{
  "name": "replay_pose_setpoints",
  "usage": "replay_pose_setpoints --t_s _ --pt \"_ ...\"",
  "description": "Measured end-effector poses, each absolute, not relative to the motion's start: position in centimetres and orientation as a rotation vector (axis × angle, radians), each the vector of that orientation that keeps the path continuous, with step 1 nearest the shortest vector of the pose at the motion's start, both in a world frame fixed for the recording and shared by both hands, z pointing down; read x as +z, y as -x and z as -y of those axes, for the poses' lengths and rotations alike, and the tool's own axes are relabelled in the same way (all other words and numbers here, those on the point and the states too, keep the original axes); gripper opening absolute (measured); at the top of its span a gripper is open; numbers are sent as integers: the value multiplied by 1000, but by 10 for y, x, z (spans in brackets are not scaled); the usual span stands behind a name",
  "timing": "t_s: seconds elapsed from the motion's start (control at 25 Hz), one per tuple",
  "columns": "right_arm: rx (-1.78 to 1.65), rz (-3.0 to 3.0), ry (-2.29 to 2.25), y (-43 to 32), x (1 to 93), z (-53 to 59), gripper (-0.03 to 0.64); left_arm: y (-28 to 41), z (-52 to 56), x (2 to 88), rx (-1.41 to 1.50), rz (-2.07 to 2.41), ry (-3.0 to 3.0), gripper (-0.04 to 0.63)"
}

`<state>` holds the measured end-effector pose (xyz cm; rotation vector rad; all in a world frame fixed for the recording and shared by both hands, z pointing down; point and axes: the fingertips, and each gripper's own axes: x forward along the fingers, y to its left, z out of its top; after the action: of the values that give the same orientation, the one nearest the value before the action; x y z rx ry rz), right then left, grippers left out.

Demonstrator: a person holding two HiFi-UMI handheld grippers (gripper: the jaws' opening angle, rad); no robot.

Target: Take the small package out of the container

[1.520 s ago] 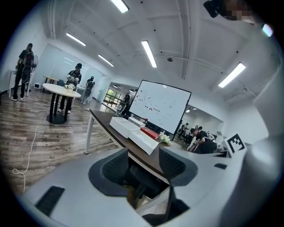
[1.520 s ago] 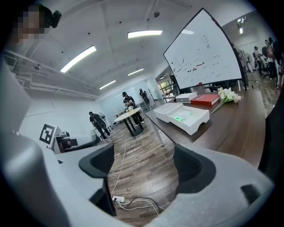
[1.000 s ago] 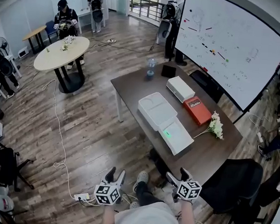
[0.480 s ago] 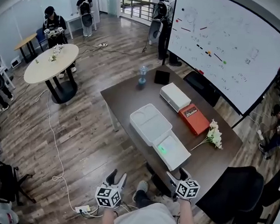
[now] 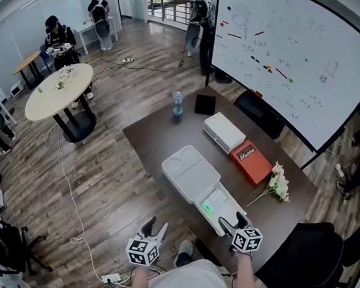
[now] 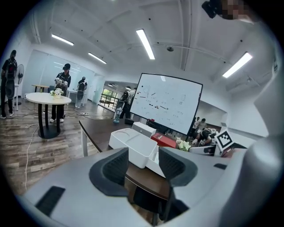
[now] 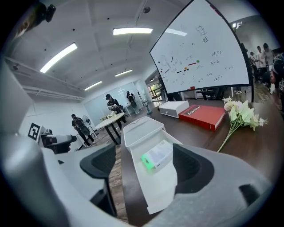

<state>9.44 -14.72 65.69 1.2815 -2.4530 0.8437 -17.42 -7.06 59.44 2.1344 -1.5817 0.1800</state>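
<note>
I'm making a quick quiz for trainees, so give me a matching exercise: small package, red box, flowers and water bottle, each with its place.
1 small package
2 red box
3 flowers
4 water bottle

A standing at the far end of the table
B in the open white container
C lying right of the red box, head view
D flat beside the closed white box

Pairs: 1-B, 2-D, 3-C, 4-A

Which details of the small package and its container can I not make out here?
- Print on the small package: too small and blurred in the right gripper view.
- Near corner of the container: the right gripper's own body covers it there.
- Package in the left gripper view: the container wall hides it.
- Head view, whiteboard writing: too small.
</note>
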Motion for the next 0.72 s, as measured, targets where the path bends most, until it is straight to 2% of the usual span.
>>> replay_pose_setpoints --t_s 0.32,0.72 --pt "798 2459 -1206 -98 666 196 403 164 132 600 201 1546 -2162 204" --pt "661 2467 -1014 -93 668 221 402 136 159 610 198 1489 -2195 204"
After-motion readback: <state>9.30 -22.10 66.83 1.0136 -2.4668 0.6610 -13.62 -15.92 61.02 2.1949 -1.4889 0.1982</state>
